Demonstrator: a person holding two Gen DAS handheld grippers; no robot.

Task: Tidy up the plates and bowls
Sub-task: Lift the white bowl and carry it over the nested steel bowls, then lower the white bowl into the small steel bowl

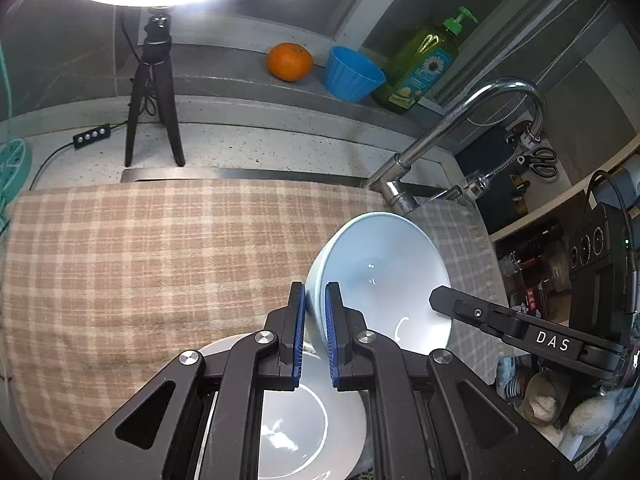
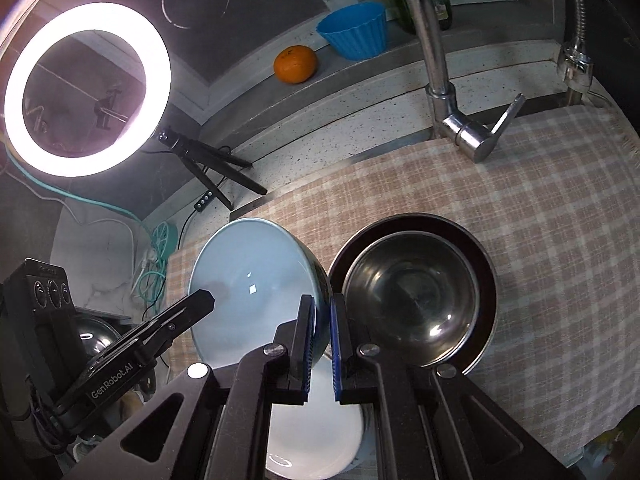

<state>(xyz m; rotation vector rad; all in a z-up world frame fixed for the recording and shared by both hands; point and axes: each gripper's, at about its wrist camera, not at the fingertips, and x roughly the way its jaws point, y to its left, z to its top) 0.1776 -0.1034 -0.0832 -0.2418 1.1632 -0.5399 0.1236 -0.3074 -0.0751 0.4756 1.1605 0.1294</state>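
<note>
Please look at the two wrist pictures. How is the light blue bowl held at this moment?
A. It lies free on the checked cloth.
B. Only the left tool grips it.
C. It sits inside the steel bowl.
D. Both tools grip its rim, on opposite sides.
D: the light blue bowl hangs tilted, with the left tool shut on one side of its rim and the right tool on the other.

Orange [image 1: 289, 61], soap bottle [image 1: 423, 67], faucet [image 2: 436, 64]

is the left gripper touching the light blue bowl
Touching. In the left wrist view the left gripper has its jaws clamped on the rim of the light blue bowl, one pad on each side of the wall.
</note>
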